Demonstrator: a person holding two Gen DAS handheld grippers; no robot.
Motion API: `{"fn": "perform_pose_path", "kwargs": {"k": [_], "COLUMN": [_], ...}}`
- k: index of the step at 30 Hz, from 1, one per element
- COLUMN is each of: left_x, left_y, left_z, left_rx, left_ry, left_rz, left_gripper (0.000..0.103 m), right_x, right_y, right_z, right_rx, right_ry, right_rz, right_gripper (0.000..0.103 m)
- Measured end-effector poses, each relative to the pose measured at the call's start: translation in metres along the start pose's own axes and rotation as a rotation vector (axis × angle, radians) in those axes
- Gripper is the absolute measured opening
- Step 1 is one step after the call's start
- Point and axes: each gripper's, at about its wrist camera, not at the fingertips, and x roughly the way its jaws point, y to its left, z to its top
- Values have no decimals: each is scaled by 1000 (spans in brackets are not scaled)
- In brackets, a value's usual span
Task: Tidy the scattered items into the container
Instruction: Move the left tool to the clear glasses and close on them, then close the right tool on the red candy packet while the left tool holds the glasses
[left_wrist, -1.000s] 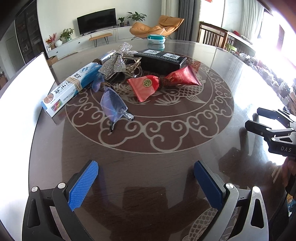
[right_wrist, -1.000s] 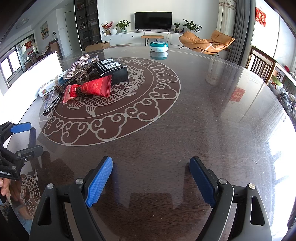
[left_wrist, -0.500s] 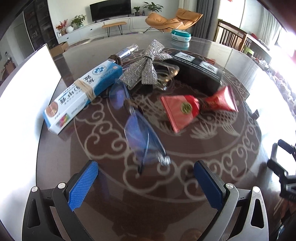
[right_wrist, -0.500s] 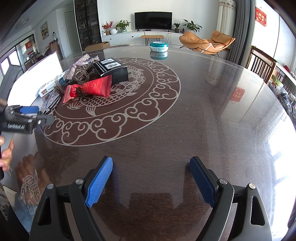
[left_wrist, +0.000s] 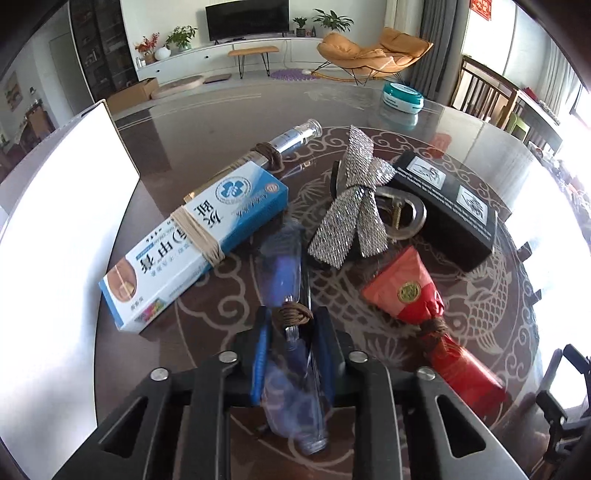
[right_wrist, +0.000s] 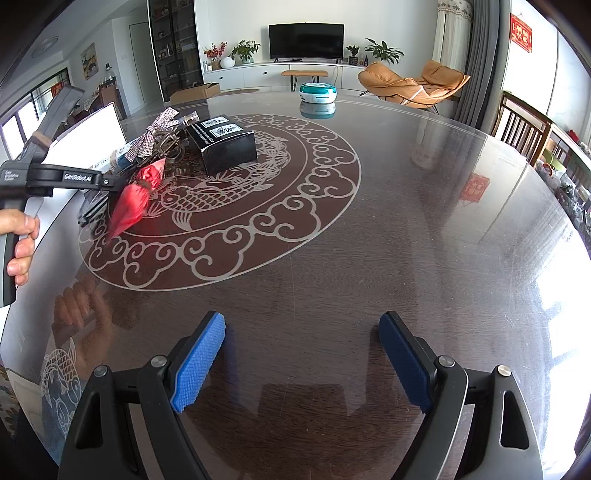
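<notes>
While the left gripper (left_wrist: 291, 354) pinches the glasses (left_wrist: 286, 280), long axis pointing far, the white container (left_wrist: 55, 221) lies left; right gripper (right_wrist: 301, 363) spread.

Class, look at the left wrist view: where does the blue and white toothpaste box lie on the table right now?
The toothpaste box lies left of centre on the table, beside the white container, with the silver bow to its right.

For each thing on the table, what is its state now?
Left claw: shut on blue-tinted clear glasses.
Right claw: open, holding nothing.
Blue-white toothpaste carton: lying flat, rubber-banded.
Black rectangular box: closed.
Silver glitter bow: lying on the table.
White container: interior not visible.
</notes>
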Motion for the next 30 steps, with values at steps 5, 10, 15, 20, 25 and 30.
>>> {"fn": "perform_pose_path", "kwargs": {"k": [5, 10, 15, 20, 25, 30], "left_x": [-29, -62, -70, -63, -60, -55], "left_y": [2, 16, 28, 22, 25, 24], "left_z": [-47, -102, -119, -106, -108, -109], "left_rx": [3, -16, -20, -1, -28, -32], "left_ry": [-26, -39, -35, -37, -37, -32], "left_rz": [-23, -5, 2, 25, 27, 27], "left_gripper": [21, 21, 24, 47, 69, 96], "right_x": [0, 0, 0, 0, 0, 0], "right_y": [0, 0, 0, 0, 0, 0], "right_z": [0, 0, 0, 0, 0, 0], "right_rx": [0, 0, 0, -1, -1, -1], "right_ry": [0, 0, 0, 0, 0, 0], "right_rz": [0, 0, 0, 0, 0, 0], "right_gripper": [87, 87, 87, 87, 87, 87]}}
